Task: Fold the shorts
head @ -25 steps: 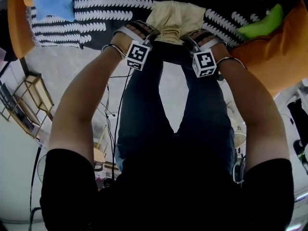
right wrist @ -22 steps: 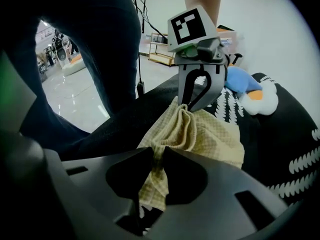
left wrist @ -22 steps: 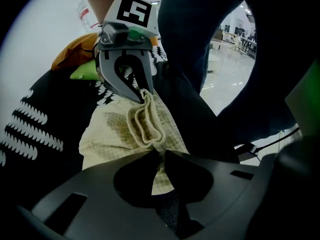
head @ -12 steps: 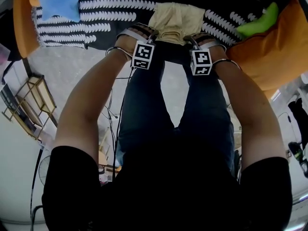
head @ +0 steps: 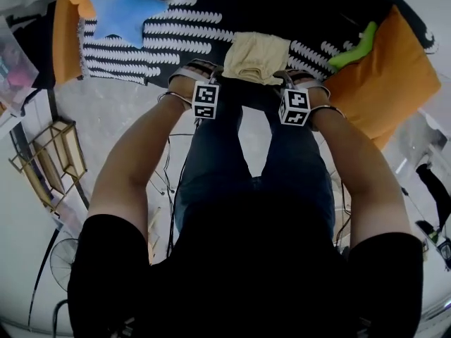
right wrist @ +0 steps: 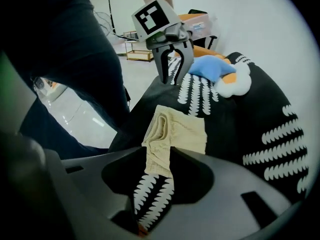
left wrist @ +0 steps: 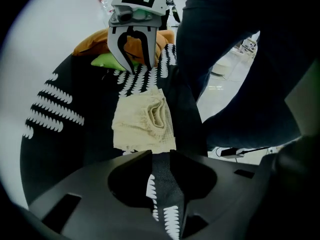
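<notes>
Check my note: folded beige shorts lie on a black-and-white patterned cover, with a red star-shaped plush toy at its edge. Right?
Not quite. The star-shaped plush toy is blue, not red, as the head view shows. The folded beige shorts do lie on the black-and-white patterned cover.

The left arm and right arm stretch forward side by side, bare below short sleeves. The left gripper and right gripper point steeply downward, near each other. Both sets of jaws are opening, with clear gaps between the pads, clamping nothing
</notes>
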Demonstrator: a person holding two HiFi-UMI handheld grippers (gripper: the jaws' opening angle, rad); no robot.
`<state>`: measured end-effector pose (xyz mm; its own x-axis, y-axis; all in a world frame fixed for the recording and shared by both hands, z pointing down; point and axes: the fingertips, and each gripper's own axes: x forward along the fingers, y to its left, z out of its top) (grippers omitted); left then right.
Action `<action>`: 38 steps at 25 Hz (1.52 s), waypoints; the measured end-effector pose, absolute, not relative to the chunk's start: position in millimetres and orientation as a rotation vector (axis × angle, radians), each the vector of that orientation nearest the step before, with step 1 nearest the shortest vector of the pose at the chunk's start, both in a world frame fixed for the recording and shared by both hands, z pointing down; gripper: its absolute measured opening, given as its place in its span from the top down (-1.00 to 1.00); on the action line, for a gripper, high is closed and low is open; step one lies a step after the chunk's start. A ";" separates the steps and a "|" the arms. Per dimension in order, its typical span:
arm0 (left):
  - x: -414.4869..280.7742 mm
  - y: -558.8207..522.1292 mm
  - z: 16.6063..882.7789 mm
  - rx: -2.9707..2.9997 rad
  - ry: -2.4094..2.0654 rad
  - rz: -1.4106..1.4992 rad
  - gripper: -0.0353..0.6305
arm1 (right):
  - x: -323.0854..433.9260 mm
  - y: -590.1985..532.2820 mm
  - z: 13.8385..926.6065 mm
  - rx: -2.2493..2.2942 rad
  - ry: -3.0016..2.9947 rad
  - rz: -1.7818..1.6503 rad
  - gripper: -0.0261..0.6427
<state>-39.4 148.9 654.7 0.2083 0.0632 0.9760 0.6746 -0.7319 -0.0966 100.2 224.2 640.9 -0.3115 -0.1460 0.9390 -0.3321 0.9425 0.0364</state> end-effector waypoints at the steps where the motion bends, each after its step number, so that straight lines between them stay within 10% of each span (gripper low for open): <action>1: -41.7 149.7 643.1 -1.983 -0.669 -1.567 0.51 | 101.7 224.4 629.1 0.369 -1.893 0.215 0.47; 38: 22.0 70.6 221.7 -2.825 0.480 -1.351 0.49 | 179.6 129.4 220.3 1.330 -1.996 0.548 0.54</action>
